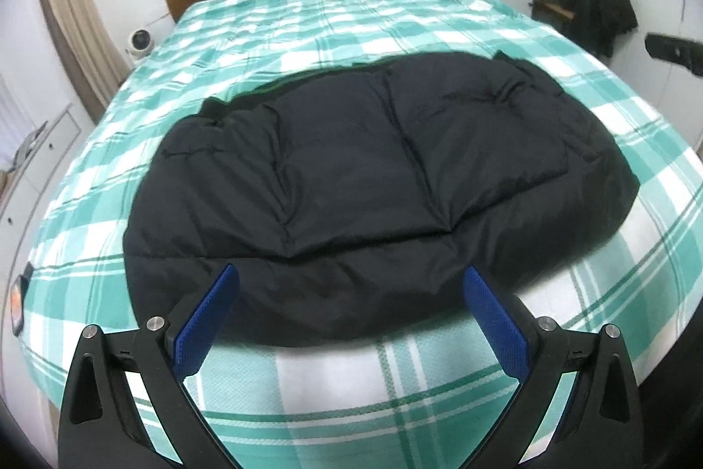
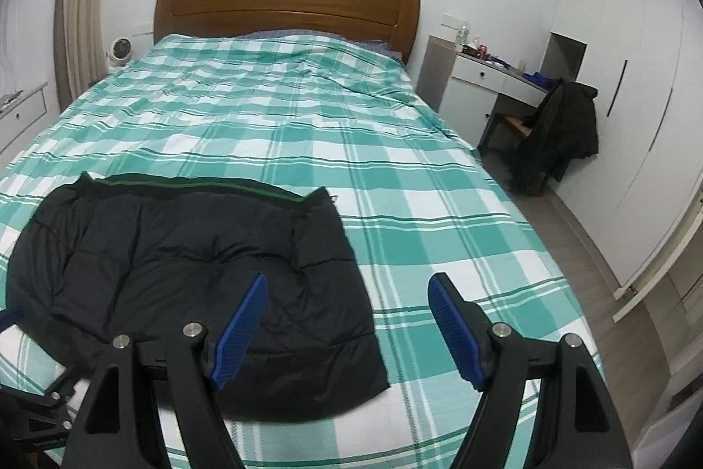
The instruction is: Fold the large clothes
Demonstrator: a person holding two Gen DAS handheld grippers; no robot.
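A black puffer jacket (image 1: 373, 170) lies folded into a wide padded block on the near part of the bed, with a green-trimmed edge along its far side (image 2: 193, 190). My left gripper (image 1: 351, 273) hangs open just above the jacket's near edge, with nothing between its blue pads (image 1: 206, 319). My right gripper (image 2: 348, 281) is open too and holds nothing. It hovers over the jacket's right edge and the bare cover beside it. Black parts of the left gripper show at the lower left of the right wrist view.
The bed cover (image 2: 307, 126) is green and white plaid, with a wooden headboard (image 2: 285, 7) at the far end. A white desk (image 2: 483, 73) and a chair draped with a dark coat (image 2: 558, 130) stand to the right. A small fan (image 2: 119, 51) sits at the far left.
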